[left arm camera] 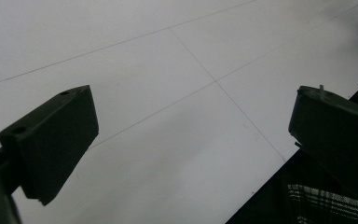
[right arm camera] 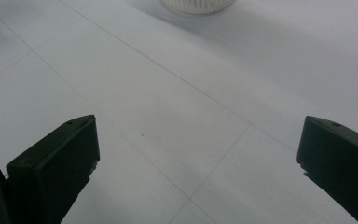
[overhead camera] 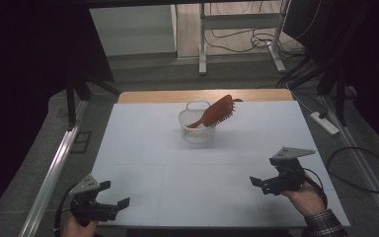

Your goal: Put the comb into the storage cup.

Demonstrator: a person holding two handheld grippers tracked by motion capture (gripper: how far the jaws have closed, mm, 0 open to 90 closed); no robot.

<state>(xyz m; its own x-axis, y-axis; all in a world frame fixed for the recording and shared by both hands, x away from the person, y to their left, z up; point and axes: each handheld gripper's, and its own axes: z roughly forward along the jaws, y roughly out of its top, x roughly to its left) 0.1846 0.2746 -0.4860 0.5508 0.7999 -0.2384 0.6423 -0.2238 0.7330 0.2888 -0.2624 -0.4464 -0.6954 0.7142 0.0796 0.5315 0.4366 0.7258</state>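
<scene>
White board (overhead camera: 202,168) covers the table, with a strip of bare wood along its far edge and dark floor, cables and a metal frame beyond.

We see a white basket (overhead camera: 196,129) standing upright on the board, toward the far centre. A brown hairbrush (overhead camera: 216,112) rests in it at a slant: the handle end sits down inside the basket, and the bristled head leans out over the rim toward 2 o'clock.

We hold the left gripper (overhead camera: 114,193) at the near left corner of the board. Its jaws stand wide apart with nothing between them. From this gripper, the basket lies toward 1 o'clock, well apart. In the left gripper view, we see bare board between the jaws of the left gripper (left arm camera: 191,135) and a checked sleeve (left arm camera: 331,205) at the lower right.

We hold the right gripper (overhead camera: 259,185) near the near right edge of the board. Its jaws also stand wide apart and hold nothing. From this gripper, the basket lies toward 11 o'clock, well apart. In the right gripper view, the jaws of the right gripper (right arm camera: 198,154) frame bare board, and the base of the basket (right arm camera: 198,5) shows at the top edge, just left of 12 o'clock.

Neither gripper touches the basket or the hairbrush.
</scene>
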